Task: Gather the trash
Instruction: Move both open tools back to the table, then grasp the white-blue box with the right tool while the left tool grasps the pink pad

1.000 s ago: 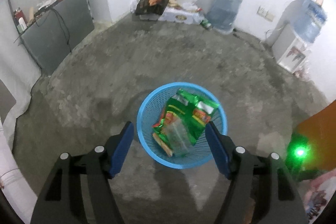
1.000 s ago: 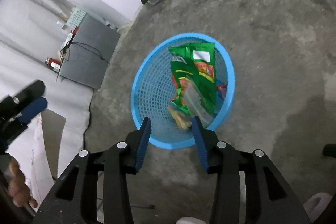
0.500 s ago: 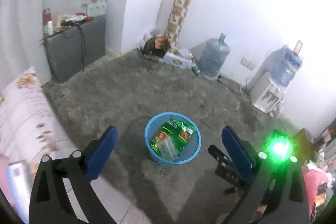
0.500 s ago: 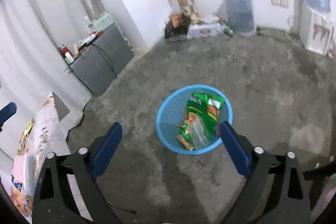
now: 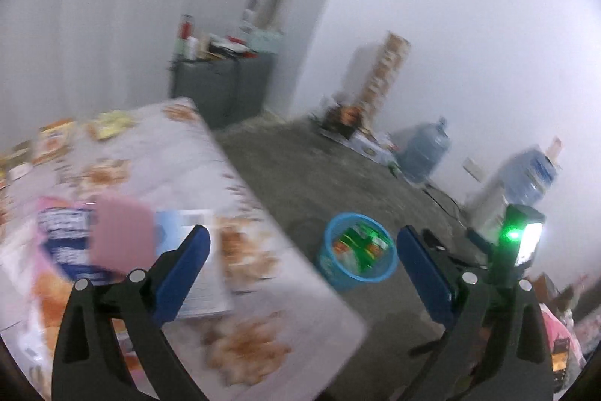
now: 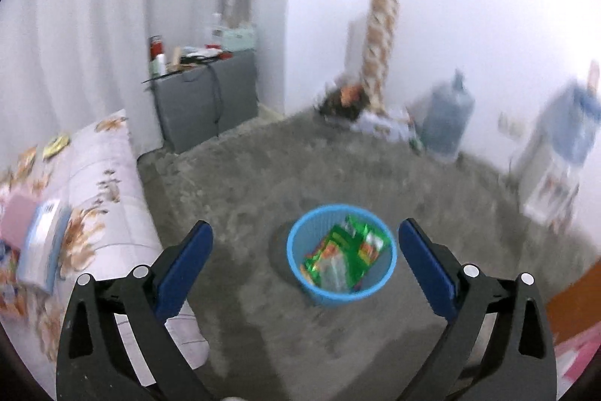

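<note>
Done: green wrappers (image 6: 347,252) lie in the blue basket (image 6: 300,264) on the floor. Left: packets (image 5: 67,239) on the bed (image 5: 263,295). Your left tongs (image 5: 302,269) and right tongs (image 6: 304,267): apart, empty.

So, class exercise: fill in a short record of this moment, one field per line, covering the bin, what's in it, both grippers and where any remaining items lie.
bin: blue mesh basket standing upright on the grey floor
bin contents: green snack wrappers and a clear bag
left gripper: open, nothing between its fingers
right gripper: open, nothing between its fingers
remaining items: pink and blue packets lying on the floral bedcover, too blurred to identify
background: water jug by the white wall
</note>
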A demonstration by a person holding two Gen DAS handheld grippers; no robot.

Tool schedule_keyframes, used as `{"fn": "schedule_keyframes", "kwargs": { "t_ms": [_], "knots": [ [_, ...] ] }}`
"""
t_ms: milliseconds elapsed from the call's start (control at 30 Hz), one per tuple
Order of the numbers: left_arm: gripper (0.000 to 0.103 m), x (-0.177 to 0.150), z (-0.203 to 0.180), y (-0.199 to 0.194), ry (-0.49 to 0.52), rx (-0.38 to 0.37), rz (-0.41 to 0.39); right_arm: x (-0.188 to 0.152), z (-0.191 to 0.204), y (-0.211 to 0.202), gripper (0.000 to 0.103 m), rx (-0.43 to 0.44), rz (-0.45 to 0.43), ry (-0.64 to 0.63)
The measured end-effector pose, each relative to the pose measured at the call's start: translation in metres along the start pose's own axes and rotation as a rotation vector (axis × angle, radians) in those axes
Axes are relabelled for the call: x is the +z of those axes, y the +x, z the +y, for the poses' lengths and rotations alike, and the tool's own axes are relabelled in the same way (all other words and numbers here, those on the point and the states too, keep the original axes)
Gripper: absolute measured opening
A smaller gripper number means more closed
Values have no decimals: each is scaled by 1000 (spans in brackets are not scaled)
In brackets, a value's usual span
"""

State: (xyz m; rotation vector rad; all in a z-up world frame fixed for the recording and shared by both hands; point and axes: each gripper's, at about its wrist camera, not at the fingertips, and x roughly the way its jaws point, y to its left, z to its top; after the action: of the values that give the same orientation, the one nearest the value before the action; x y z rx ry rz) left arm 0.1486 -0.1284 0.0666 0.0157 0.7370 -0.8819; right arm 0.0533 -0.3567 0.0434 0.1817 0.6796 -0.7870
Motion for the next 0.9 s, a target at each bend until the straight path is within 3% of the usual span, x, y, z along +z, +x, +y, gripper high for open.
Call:
{"fn": "schedule_keyframes", "kwargs": {
  "t_ms": [100,267,400,533,667,900],
  "knots": [
    [97,-5,34,-29,-61,55,-64,4,11,-11,95,66,-30,-34],
    [97,-20,88,-81,-159,133,-168,11,16,-27,95,349,-75,40],
    [97,-35,115,-106,-197,165,-219,21,34,-26,95,462,-33,24],
    [97,-50,130,-110,-208,183,-222,25,65,-22,95,563,48,-14],
    [97,-63,139,-105,-217,193,-205,21,99,-13,95,619,131,-33],
    [97,-73,148,-92,-224,180,-171,5,169,-3,95,623,261,-114]
  ]
}}
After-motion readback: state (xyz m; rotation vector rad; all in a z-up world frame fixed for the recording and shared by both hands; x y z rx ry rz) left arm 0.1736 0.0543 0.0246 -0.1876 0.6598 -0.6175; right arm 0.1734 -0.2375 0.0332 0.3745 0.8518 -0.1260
